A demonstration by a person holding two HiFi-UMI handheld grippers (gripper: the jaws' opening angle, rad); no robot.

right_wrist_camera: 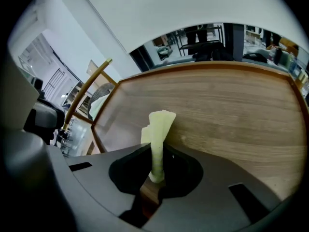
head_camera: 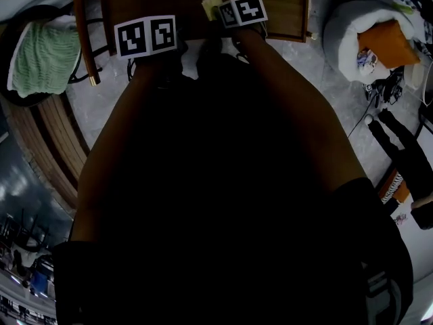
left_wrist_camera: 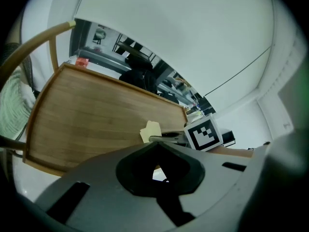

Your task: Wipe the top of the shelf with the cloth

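Green towel (head_camera: 37, 59) left — orange cushion (head_camera: 389, 42) on white pouf (head_camera: 342, 29).

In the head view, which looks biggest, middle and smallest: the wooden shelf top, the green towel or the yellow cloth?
Largest: wooden shelf top, though partly cut off.
Middle: green towel.
Smallest: yellow cloth, only a bit showing.

Your cloth (right_wrist_camera: 157, 129) is pale yellow, the shelf (right_wrist_camera: 231, 110) brown wood-grain, the marker cube (head_camera: 145, 36) black-and-white squares, the ribbed towel (head_camera: 37, 59) pale green.
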